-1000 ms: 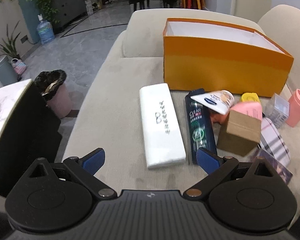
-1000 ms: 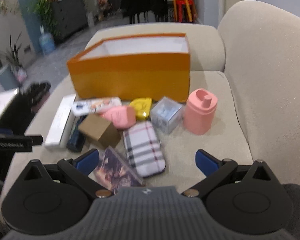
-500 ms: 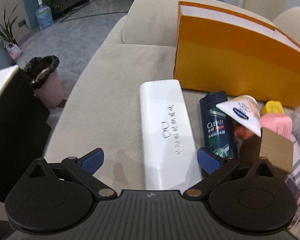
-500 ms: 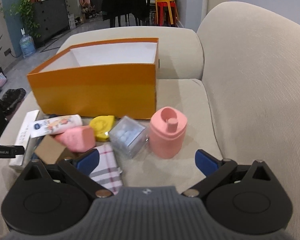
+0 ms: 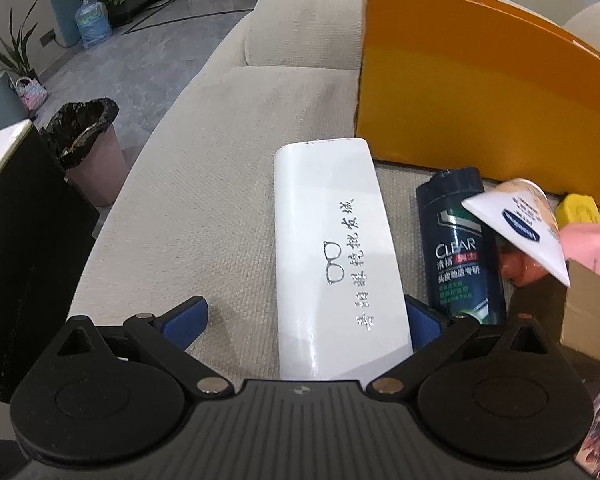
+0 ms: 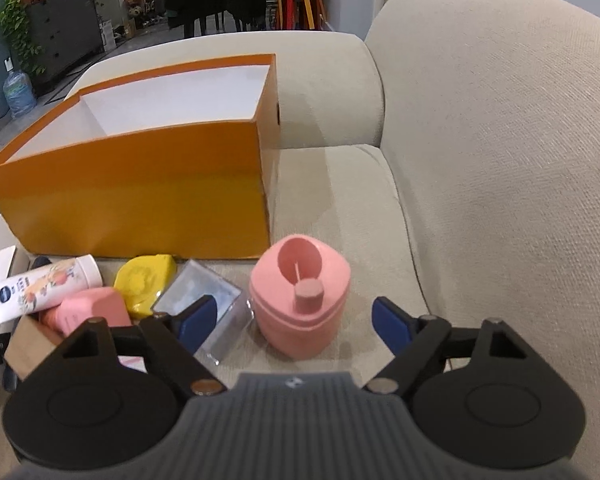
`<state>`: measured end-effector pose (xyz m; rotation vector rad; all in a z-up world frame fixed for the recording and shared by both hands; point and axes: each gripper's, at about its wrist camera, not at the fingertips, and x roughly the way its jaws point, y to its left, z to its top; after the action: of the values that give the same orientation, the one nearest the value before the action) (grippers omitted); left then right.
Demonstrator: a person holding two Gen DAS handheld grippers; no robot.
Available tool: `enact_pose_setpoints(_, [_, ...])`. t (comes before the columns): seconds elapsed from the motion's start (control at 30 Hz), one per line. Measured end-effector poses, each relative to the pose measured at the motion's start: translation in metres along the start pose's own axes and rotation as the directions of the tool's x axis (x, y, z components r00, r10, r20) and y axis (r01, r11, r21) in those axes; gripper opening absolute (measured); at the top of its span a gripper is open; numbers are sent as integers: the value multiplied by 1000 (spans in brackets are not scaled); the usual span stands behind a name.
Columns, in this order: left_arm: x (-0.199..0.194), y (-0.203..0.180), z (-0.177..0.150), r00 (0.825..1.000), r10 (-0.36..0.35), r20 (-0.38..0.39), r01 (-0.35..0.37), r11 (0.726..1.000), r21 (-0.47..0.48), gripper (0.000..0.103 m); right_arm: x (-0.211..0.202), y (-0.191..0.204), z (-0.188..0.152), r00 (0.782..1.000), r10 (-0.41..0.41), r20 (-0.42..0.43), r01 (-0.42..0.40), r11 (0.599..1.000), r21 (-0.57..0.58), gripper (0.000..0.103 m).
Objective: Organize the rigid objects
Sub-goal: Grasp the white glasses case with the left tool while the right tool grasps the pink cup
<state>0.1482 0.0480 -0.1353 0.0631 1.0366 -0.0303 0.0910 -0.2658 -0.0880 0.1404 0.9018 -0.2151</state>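
A: Left gripper (image 5: 306,318) status?
B: Jaws spread, astride the white case (image 5: 334,256) lying on the sofa (image 5: 188,216) beside the orange box (image 5: 472,104).
A: Right gripper (image 6: 296,316)?
B: Jaws have just been closing, not touching the pink bottle (image 6: 300,294) between them.

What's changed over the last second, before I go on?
Both grippers moved in toward the clutter. The left gripper now straddles the white case, jaws open, its right pad close against the case's edge. The right gripper closed in on the pink container; its jaws have just been closing and the container sits between them, not yet pinched. The orange box and the other items lie as before.
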Motion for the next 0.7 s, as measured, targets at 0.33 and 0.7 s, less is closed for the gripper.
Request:
enact_pose_setpoints(0.33, [7, 1, 3, 1000, -8, 15, 9, 1000, -28, 103, 17, 3, 3, 1000, -24, 6, 24, 1000, 18, 80])
enact_pose_setpoints(0.7, [7, 5, 0, 998, -22, 54, 24, 999, -35, 103, 18, -2, 2, 999, -20, 38, 19, 999, 37, 72])
